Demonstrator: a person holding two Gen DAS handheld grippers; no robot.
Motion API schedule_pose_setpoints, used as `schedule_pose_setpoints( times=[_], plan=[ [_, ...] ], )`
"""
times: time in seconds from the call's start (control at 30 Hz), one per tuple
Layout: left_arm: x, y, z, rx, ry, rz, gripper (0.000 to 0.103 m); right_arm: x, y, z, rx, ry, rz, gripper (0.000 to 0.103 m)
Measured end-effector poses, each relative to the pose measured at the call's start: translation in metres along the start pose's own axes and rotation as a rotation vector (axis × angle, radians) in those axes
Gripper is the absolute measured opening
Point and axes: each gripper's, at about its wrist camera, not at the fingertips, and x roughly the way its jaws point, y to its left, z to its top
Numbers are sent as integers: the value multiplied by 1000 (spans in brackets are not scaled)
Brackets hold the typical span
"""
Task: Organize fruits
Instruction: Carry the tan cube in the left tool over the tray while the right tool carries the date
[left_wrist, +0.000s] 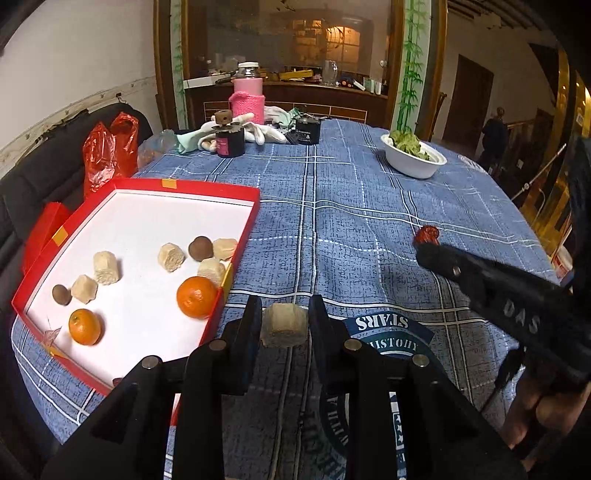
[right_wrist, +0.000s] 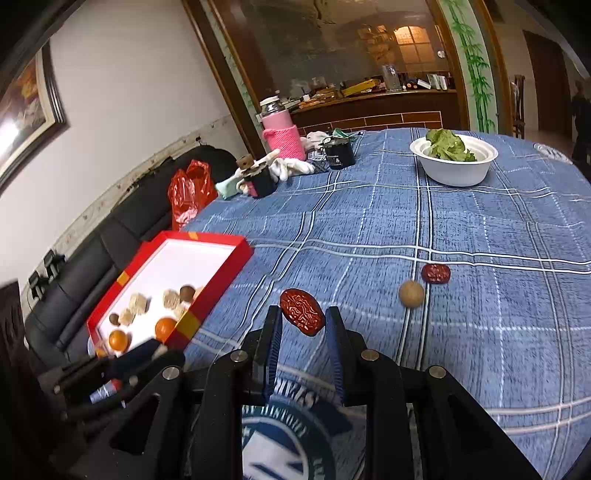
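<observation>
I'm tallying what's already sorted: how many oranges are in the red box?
2. One orange sits near the red box's front left corner, the other orange against its right wall. None looks hidden.

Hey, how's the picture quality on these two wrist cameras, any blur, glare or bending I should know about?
Left wrist view: strong fisheye bending at the edges, dim warm indoor light, the beige chunk in the left gripper fairly sharp. Right wrist view: same curvature, the frame tilted, bright glare on the wall picture, the round brown fruit smeared, the red date in the right gripper crisp.
</observation>
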Motion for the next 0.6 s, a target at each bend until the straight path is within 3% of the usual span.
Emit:
schedule_pose_setpoints(
  times=[0.3,0.6],
  plan=[
    [-22,37,1,-80,-46,-7,23,-13,34,-7,-66,11,-10,25],
    [-24,119,9,-230,-78,113,23,4,107,10,-184,6,73,25]
  ],
)
